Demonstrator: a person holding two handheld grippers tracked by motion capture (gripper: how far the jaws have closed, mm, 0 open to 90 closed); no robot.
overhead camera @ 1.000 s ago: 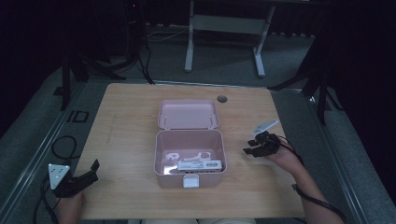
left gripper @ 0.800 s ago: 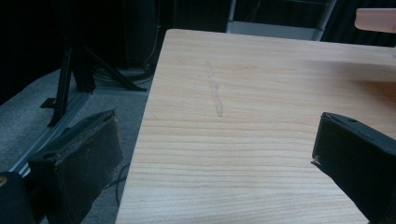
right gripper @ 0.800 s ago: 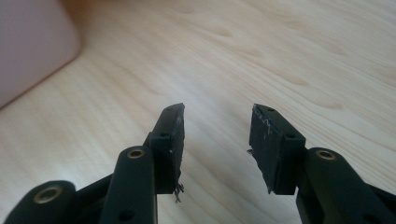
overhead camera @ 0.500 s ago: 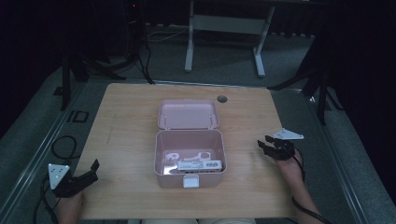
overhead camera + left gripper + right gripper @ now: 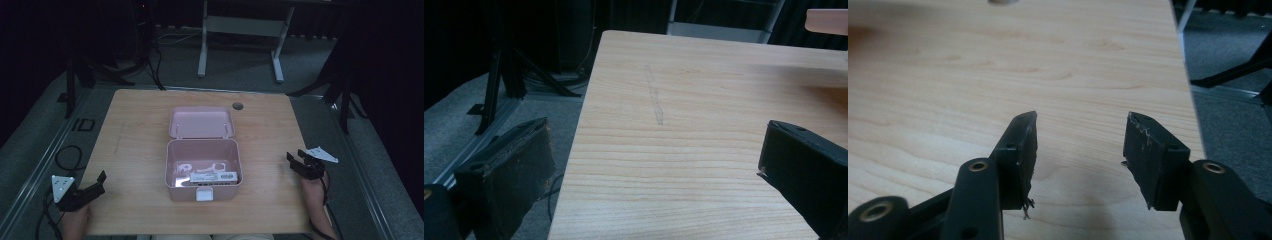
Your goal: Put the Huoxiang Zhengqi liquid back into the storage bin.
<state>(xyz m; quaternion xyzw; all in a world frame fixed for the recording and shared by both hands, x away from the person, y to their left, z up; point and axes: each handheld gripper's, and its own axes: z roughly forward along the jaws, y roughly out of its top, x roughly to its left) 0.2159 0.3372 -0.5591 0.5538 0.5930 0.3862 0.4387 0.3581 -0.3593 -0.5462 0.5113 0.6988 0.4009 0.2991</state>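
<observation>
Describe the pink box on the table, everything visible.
The pink box sits mid-table, lid swung fully open and lying back flat behind it. It looks like plastic, with rounded corners and a pale latch on the near wall. Inside lie whitish items, including a flat labelled pack; details too dim to tell. Neither gripper touches it.

The left gripper (image 5: pixel 659 175) is seen with its two black jaws spread wide, nothing held between them. One jaw hangs past the desk's (image 5: pixel 704 90) side edge, above grey carpeted floor (image 5: pixel 454 115); the other is over the wood. A faint scratch mark (image 5: pixel 655 95) is seen on the desktop. Dark stand legs (image 5: pixel 506 75) are seen on the floor beyond that edge, and a pink object (image 5: pixel 826 21) is cut off at the upper corner.
</observation>
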